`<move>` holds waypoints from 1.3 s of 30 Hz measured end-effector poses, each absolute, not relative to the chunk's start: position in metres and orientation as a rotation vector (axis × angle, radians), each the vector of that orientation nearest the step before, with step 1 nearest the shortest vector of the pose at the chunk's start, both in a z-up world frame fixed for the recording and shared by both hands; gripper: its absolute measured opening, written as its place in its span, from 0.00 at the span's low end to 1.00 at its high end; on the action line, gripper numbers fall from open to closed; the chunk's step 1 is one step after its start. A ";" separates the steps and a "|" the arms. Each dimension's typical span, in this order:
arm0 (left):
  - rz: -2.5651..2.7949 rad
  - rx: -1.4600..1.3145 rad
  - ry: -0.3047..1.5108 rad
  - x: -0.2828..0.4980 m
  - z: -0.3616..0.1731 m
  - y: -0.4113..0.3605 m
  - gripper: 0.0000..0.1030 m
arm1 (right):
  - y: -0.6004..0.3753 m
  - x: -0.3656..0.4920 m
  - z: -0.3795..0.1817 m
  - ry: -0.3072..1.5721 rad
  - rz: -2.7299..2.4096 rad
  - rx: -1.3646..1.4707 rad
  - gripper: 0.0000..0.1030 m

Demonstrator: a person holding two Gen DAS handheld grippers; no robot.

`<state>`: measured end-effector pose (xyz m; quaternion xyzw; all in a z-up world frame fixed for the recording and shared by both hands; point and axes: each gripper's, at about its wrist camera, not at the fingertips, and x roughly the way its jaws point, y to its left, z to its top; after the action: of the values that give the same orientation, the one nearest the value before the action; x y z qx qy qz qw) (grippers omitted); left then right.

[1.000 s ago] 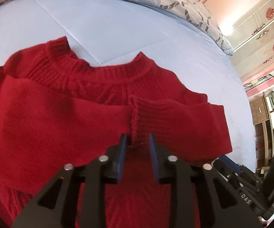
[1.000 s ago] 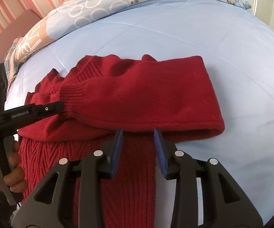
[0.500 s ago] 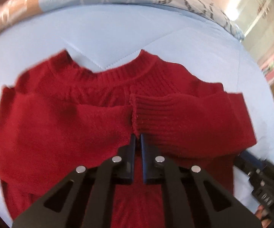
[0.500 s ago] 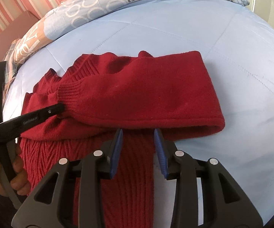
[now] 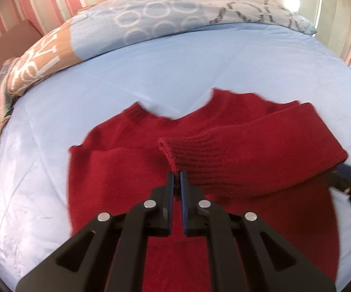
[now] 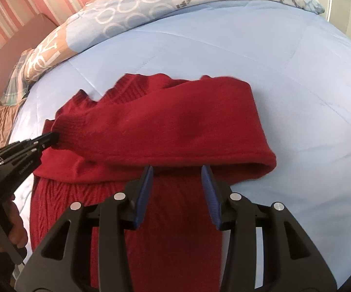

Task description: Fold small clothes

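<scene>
With my left gripper (image 5: 176,174) pinched on the red sweater's (image 6: 165,231) ribbed cuff (image 5: 175,155) and my right gripper (image 6: 177,172) spread wide, I'd lay that sleeve flat across the chest before letting go.

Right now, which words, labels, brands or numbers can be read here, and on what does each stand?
Small white print on the black left tool: too blurred to read.
Large white letter-like shapes on the patterned quilt, on its brown patch: no sure word.
On the red knitted sweater: no label shows.
</scene>
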<state>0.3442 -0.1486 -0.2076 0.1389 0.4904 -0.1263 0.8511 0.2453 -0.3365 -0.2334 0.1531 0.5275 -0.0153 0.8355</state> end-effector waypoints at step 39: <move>-0.071 0.309 1.088 0.334 -0.237 -0.028 0.06 | -0.262 0.265 -0.204 1.111 0.059 0.264 0.46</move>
<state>0.3342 -0.0284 -0.2373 0.1464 0.5152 -0.0338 0.8438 0.2651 -0.2623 -0.2038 0.1249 0.5259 0.0278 0.8409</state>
